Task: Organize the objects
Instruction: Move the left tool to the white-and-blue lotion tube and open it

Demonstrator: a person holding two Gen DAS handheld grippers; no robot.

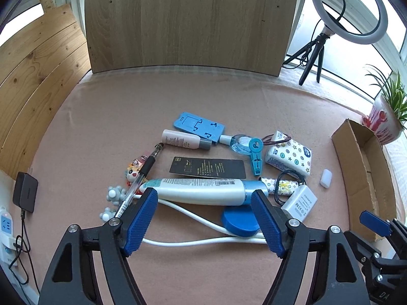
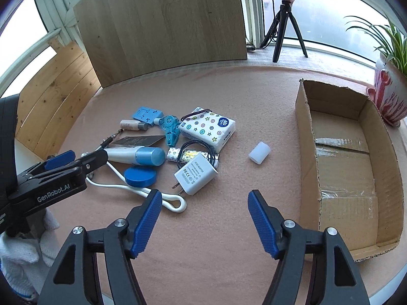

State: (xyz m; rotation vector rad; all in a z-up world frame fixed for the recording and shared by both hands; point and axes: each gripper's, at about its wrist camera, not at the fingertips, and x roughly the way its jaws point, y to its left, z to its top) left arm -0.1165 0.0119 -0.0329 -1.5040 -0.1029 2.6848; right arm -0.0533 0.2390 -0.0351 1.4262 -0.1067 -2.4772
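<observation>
A pile of small objects lies on the pink cloth: a white tube with a blue cap [image 1: 203, 190] [image 2: 137, 154], a round blue lid [image 1: 240, 221] [image 2: 140, 176], a white charger [image 1: 299, 202] [image 2: 195, 177], a tissue pack [image 1: 288, 157] [image 2: 207, 128], a pen [image 1: 142, 178], a black card [image 1: 207, 167] and a white cable [image 1: 193, 241]. My left gripper [image 1: 204, 197] is open, its fingertips at the two ends of the tube, just in front of it. My right gripper [image 2: 204, 198] is open and empty over bare cloth right of the charger. An open cardboard box [image 2: 307, 137] stands to the right.
A small white cap [image 2: 259, 152] lies between the pile and the box. A potted plant [image 2: 390, 96] stands behind the box. A ring light tripod [image 2: 286, 20] and a wooden board [image 2: 162, 25] stand at the back. A power strip [image 1: 6, 233] is at the left edge.
</observation>
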